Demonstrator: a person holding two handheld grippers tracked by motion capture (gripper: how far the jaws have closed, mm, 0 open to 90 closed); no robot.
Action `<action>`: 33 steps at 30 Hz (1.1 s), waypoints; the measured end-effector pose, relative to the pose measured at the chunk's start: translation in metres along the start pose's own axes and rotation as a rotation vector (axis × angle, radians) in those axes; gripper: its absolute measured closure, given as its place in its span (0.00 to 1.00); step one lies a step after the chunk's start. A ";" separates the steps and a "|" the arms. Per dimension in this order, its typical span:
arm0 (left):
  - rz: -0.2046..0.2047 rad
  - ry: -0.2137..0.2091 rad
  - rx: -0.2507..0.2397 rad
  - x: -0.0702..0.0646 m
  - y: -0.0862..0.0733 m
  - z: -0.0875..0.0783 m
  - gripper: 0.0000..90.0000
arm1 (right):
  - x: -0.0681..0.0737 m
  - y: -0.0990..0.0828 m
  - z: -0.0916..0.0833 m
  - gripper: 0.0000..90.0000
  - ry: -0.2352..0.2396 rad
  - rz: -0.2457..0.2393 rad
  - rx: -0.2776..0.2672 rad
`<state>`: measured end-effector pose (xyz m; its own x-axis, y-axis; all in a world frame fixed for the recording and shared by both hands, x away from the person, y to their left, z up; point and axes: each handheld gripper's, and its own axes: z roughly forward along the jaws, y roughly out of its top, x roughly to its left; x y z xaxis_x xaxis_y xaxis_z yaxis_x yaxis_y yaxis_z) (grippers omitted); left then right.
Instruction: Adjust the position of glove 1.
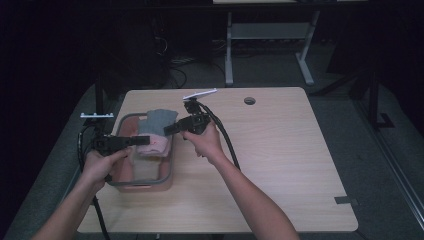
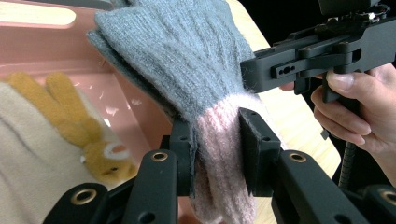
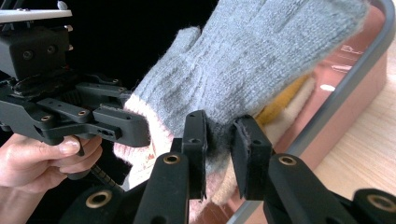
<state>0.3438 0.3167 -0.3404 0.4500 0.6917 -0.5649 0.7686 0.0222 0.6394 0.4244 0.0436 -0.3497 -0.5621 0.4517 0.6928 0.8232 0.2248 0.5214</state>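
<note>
Left gripper view: left gripper (image 2: 217, 154) clamped on the pink ribbed cuff of a grey knitted woollen glove (image 2: 187, 60), jaws pressing the cuff from both sides. Right gripper (image 3: 219, 149) pinches the same glove's grey body just above the cuff, jaws closed on the knit. Glove held up between the two grippers, over the pink plastic tub with the grey rim (image 1: 167, 172), fingers pointing away from the person. Below it in the tub: a cream knitted glove (image 2: 28, 158) with mustard-yellow fingers (image 2: 70, 107). Tub sits at the left of the pale wooden table (image 1: 280, 165)

Progress, as a judgement: glove is lifted and secured at both ends, so the pick-up is done; cream glove not yet handled; where the grey one goes next cannot be told from here
</note>
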 end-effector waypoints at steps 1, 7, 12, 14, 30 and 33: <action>-0.001 0.002 0.000 0.001 0.000 -0.001 0.77 | 0.000 0.000 0.001 0.84 0.001 0.001 0.000; -0.013 0.020 -0.005 0.008 -0.003 -0.005 0.77 | 0.000 0.002 0.002 0.85 -0.006 -0.001 0.002; -0.031 0.044 0.006 0.016 -0.006 -0.002 0.77 | -0.001 0.002 0.003 0.85 -0.009 -0.002 0.010; -0.035 0.051 0.014 0.020 -0.009 -0.001 0.77 | 0.000 0.002 0.003 0.85 -0.009 -0.005 0.015; -0.074 0.135 0.079 0.045 -0.025 0.007 0.77 | -0.001 -0.001 0.003 0.83 -0.033 -0.024 0.030; -0.075 0.158 0.091 0.047 -0.027 0.009 0.77 | -0.002 -0.001 0.002 0.81 -0.038 -0.025 0.032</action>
<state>0.3486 0.3424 -0.3886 0.3183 0.7955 -0.5156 0.8386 0.0173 0.5445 0.4245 0.0442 -0.3524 -0.5794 0.4777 0.6604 0.8116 0.2634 0.5214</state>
